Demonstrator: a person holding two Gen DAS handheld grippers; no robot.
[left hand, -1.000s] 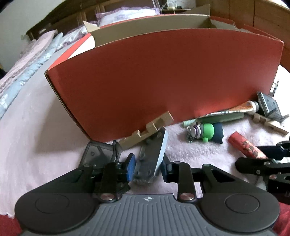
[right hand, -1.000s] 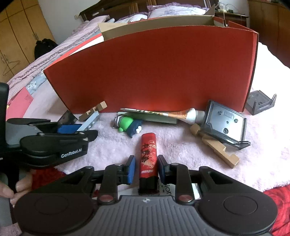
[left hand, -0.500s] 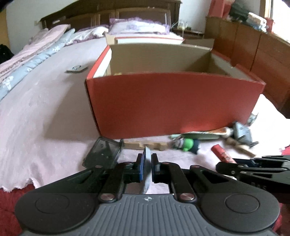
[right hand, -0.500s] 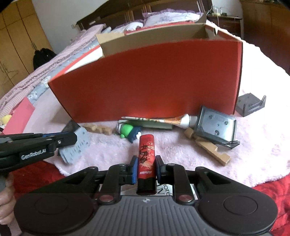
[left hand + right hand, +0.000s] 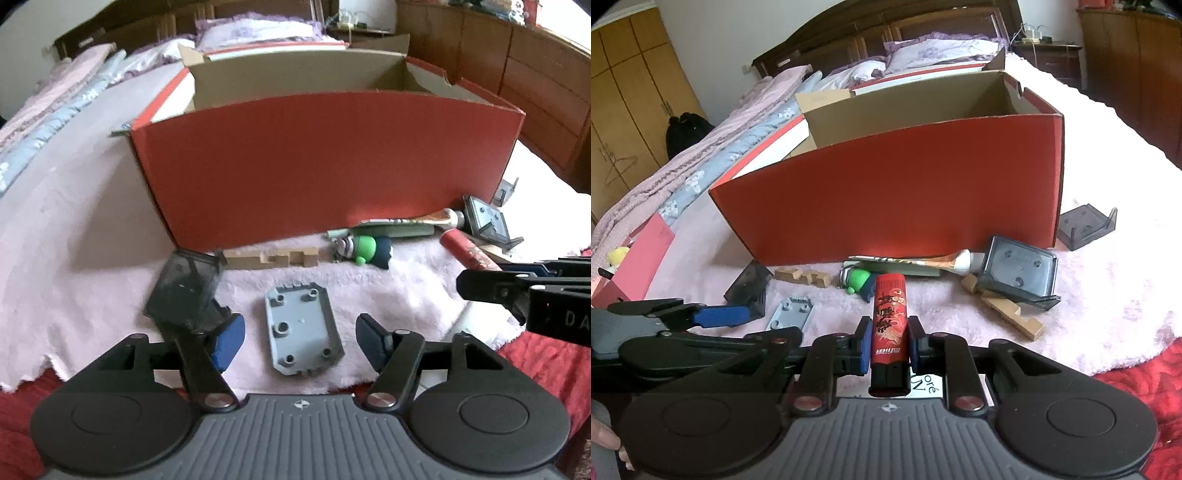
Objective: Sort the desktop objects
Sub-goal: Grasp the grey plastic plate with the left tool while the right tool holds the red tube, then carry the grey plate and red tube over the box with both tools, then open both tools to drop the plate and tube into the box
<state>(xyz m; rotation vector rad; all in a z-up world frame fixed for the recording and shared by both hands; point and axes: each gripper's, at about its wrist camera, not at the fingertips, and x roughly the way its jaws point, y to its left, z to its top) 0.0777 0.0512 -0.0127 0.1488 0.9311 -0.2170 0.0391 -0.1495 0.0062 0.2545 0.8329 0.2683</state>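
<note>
Left gripper (image 5: pixel 300 334): jaws wide apart, holding nothing; flat grey studded plastic plate (image 5: pixel 302 329) lying between them on pink fluffy blanket (image 5: pixel 92 280). Right gripper (image 5: pixel 888 345): clamped on red printed lighter (image 5: pixel 889 325), before open red cardboard box (image 5: pixel 905 184).

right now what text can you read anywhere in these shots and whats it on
"DA": white letters on the right hand-held gripper, cut off at the left view's edge.
"oré" over "V": a partly hidden white label under the lighter.
Lighter: gold Chinese characters and a white brand line, too blurred to read.
No other text is legible.
</note>
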